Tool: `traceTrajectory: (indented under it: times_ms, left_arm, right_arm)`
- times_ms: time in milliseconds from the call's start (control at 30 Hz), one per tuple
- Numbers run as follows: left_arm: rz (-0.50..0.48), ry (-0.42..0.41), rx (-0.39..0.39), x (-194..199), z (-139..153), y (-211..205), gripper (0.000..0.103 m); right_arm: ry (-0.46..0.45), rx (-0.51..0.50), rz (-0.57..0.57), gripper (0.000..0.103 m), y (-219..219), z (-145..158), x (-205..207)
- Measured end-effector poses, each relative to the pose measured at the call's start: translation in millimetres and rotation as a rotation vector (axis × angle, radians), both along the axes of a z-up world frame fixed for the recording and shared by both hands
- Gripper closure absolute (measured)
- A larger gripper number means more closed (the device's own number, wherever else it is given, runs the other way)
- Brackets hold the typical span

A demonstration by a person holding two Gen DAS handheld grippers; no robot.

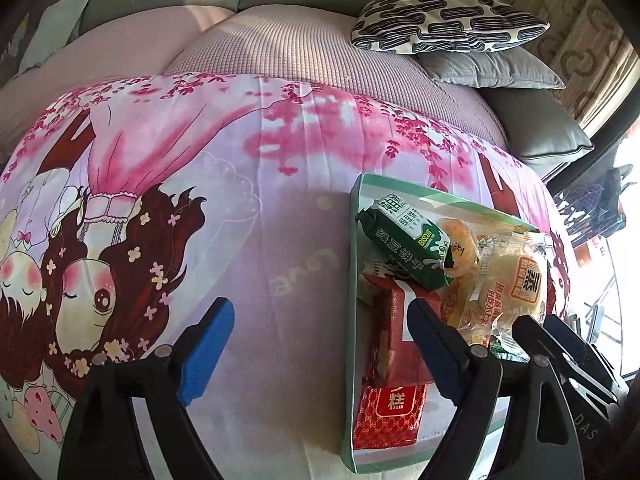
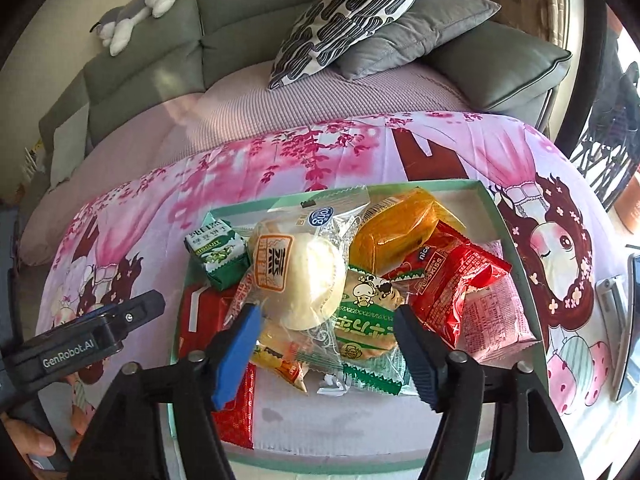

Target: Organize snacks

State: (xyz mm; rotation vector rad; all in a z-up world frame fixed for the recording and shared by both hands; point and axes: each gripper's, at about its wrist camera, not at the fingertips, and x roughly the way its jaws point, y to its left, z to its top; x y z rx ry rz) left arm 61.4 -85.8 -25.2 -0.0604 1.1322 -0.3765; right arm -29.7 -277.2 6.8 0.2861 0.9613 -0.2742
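A shallow green box (image 2: 516,256) on a pink cartoon-print cloth holds several wrapped snacks: a round bun in clear wrap (image 2: 304,280), a green biscuit pack (image 2: 218,254), an orange pack (image 2: 400,236), red packs (image 2: 460,292) and a green cartoon pack (image 2: 364,320). My right gripper (image 2: 326,344) is open and empty, just above the front snacks. My left gripper (image 1: 316,348) is open and empty over the cloth at the box's left wall (image 1: 347,320). The bun (image 1: 508,284) and the biscuit pack (image 1: 408,244) also show in the left wrist view.
A grey sofa (image 2: 160,48) with a patterned cushion (image 2: 348,12) and grey cushions (image 2: 420,32) stands behind the table. A plush toy (image 2: 136,4) lies on the sofa back. A phone-like object (image 2: 616,320) lies at the cloth's right edge.
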Motion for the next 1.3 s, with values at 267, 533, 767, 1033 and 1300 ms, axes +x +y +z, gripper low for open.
traceTrajectory:
  times_ms: [267, 533, 767, 1033, 1300]
  left_arm:
    - [0.011, -0.028, 0.051, 0.5, -2.4, 0.6, 0.005]
    - [0.038, -0.059, 0.121, 0.0, 1.1, 1.0, 0.005]
    - [0.089, -0.106, 0.171, -0.5, 10.3, 5.6, 0.005]
    - [0.156, -0.159, 0.18, -3.3, 21.6, 11.1, 0.006]
    - [0.191, -0.187, 0.179, -3.4, 25.3, 17.1, 0.005]
  right_arm:
    - [-0.02, -0.021, 0.0, 0.0, 0.5, -4.4, -0.4]
    - [-0.038, -0.018, -0.022, 0.0, -2.3, -6.0, -0.1]
    - [-0.058, -0.035, -0.004, 0.0, 5.6, -2.6, -0.1]
    - [-0.083, -0.035, 0.009, 0.0, 10.8, 3.3, -3.6]
    - [-0.118, -0.034, -0.011, 0.0, 6.8, 8.0, -7.4]
